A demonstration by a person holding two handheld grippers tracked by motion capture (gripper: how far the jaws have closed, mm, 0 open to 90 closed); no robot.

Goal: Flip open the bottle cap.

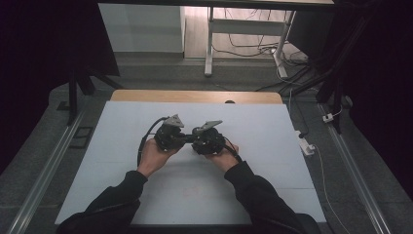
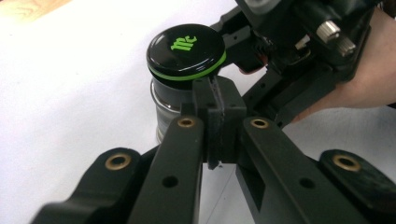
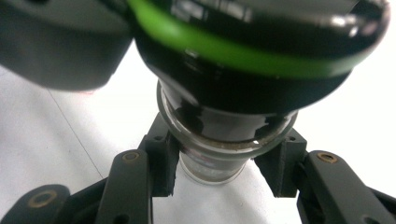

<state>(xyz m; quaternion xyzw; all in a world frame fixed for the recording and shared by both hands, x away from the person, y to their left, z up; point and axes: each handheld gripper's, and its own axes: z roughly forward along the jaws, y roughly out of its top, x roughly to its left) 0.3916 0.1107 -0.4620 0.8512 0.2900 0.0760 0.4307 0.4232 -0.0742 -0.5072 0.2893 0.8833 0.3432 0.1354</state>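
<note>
Right tongs (image 3: 219,170) grip the jar (image 3: 215,158) mid-table (image 1: 272,122), edges well apart.

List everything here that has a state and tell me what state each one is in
Bottle: upright, held around its body.
Black cap with green ring: on the bottle, closed.
Right gripper: shut on the bottle.
Left gripper: jaws shut, tips against the cap's rim.

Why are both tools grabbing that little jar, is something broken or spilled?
Nothing stands out. The small jar looks whole, with its black lid sitting flat. The right tool clamps its body, and the left tool sits shut by the lid's rim. The white table shows no spill.
</note>
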